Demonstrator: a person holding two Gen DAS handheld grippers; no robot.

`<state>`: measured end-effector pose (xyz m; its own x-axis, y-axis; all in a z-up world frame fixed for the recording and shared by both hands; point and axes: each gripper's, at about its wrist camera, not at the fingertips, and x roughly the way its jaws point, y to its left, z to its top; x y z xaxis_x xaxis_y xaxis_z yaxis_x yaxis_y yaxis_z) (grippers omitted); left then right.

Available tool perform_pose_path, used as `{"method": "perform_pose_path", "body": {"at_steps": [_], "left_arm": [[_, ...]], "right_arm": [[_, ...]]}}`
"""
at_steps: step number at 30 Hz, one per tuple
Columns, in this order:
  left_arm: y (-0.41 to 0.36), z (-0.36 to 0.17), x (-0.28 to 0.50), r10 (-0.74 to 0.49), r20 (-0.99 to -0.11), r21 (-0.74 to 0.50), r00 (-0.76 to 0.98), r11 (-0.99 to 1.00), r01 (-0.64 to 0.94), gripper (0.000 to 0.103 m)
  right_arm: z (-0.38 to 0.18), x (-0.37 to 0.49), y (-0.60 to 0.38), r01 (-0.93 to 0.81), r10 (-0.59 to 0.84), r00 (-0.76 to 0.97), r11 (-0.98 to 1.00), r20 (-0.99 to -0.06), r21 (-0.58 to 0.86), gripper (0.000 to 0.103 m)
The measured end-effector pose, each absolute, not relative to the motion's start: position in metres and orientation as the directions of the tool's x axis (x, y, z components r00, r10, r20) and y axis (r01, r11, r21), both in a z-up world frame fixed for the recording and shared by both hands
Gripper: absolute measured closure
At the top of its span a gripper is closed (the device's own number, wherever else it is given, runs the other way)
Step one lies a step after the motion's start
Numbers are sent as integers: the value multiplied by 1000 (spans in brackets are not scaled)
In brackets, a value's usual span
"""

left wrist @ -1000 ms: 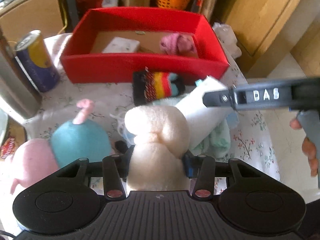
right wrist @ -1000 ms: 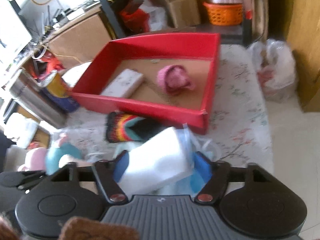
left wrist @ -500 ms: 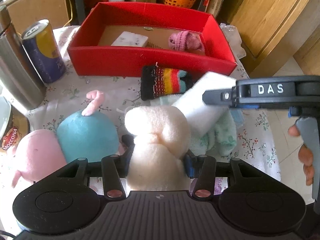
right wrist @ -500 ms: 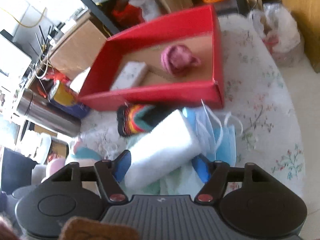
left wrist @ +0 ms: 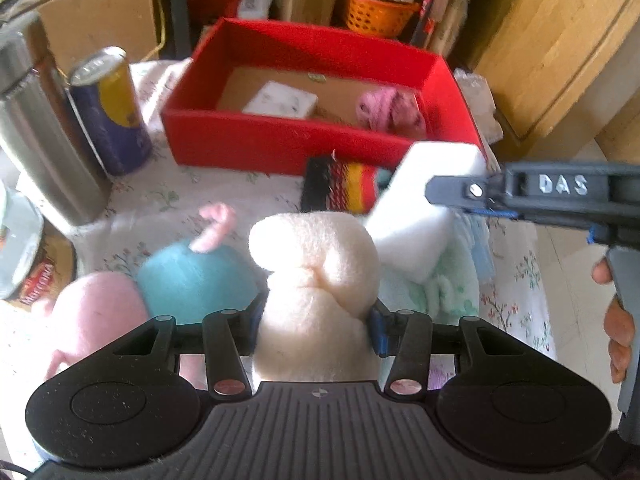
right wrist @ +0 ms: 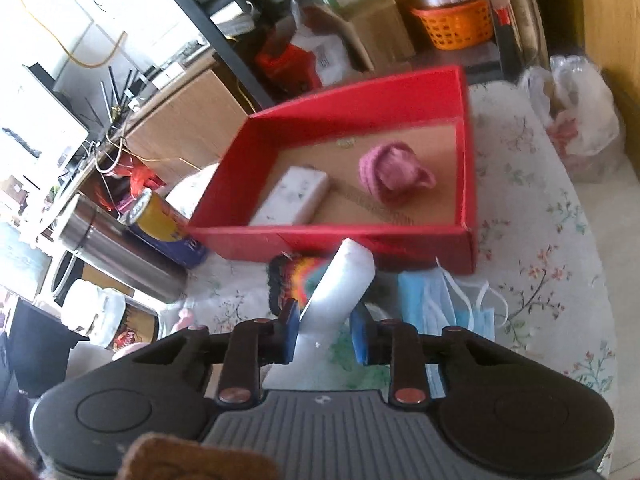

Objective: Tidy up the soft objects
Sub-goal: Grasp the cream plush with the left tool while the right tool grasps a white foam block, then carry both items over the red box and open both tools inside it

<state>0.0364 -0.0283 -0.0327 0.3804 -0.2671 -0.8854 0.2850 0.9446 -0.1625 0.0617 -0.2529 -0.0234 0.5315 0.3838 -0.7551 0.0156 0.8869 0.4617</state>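
My left gripper is shut on a cream plush toy, held above the floral tablecloth. My right gripper is shut on a white foam sponge; the sponge also shows in the left wrist view, lifted near the red box's front wall. The red box stands ahead and holds a pink knitted piece and a white pack. A striped knitted item lies in front of the box. A teal ball and a pink plush sit at my left.
A blue and yellow can and a steel flask stand left of the box. Blue face masks and a pale green cloth lie on the table at the right. The table edge drops off right.
The right gripper has lifted the white sponge up and turned it on edge, closer to the red box. The left gripper has kept hold of the cream plush and drifted slightly.
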Motion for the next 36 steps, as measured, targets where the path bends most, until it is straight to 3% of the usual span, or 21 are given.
{"method": "perform_pose_path", "body": {"at_steps": [14,36], "left_arm": [[-7,-8,43,-275,-846,-193,457,957,218,54],[-7,30,42,-218,-781,-131,585,973,188,54]], "right_arm": [[17,49,-265,-48,405,604,878,-686,476,103],[67,7,-250,-175,345,691,933,-636,315,103]]}}
